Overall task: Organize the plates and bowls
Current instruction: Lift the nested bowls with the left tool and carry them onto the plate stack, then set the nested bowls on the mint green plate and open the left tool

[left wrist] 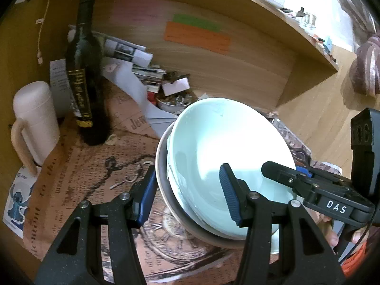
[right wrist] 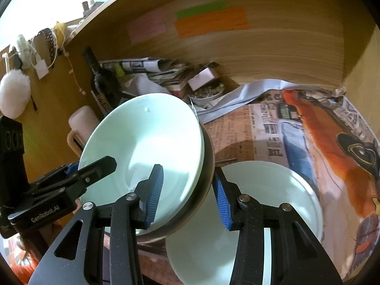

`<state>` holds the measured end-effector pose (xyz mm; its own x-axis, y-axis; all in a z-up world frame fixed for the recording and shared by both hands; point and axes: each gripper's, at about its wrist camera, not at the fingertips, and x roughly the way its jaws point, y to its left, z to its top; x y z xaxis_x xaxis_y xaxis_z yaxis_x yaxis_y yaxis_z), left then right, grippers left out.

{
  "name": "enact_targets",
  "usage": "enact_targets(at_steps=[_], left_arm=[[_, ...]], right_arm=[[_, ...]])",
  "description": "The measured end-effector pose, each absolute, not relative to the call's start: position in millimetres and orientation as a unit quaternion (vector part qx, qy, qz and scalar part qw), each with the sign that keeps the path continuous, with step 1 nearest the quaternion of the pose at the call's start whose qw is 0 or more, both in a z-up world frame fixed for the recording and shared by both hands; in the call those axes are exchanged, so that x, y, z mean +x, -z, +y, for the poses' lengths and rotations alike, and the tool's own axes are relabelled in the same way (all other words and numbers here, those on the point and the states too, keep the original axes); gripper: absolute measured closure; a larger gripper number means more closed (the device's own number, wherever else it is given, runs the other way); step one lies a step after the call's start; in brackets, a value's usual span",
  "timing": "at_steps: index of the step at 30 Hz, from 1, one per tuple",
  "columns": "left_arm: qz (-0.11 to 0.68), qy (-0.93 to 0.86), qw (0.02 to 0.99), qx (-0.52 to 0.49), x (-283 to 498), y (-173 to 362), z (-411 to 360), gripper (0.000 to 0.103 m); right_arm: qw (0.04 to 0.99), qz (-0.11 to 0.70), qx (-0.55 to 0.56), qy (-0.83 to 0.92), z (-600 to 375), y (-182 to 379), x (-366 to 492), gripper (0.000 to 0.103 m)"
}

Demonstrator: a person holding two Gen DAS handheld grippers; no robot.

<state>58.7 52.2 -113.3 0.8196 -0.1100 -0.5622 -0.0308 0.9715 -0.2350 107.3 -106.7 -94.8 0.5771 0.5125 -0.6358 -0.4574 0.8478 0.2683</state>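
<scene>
Both my jaws clamped on tilted bowl stack (right wrist: 147, 147) – left gripper (left wrist: 190, 194), right gripper (right wrist: 187, 194) on opposite rims; white plate (right wrist: 273, 201) just below right jaws – likely landing spot.

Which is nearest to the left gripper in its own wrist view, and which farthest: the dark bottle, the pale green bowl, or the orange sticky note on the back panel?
From the left gripper:
1. Pale green bowl, right between the fingers, stacked in a darker dish.
2. Dark bottle, standing upright to the left, farther back on the printed paper.
3. Orange sticky note, on the wooden back panel.
</scene>
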Motion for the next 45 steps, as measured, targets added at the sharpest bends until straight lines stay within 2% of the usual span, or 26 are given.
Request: enact_targets(at_steps=[25, 45], left_arm=[[0.318, 0.091, 0.94, -0.088, 72.2, 108.2, -27.5, 0.05], [0.355, 0.103, 0.926, -0.076, 92.2, 136.4, -50.8, 0.05]], right_arm=[[0.904, 0.366, 0.071, -0.208, -189.2, 92.8, 85.6, 0.064], [0.892, 0.4, 0.101, -0.187, -207.5, 123.1, 98.7, 0.064]])
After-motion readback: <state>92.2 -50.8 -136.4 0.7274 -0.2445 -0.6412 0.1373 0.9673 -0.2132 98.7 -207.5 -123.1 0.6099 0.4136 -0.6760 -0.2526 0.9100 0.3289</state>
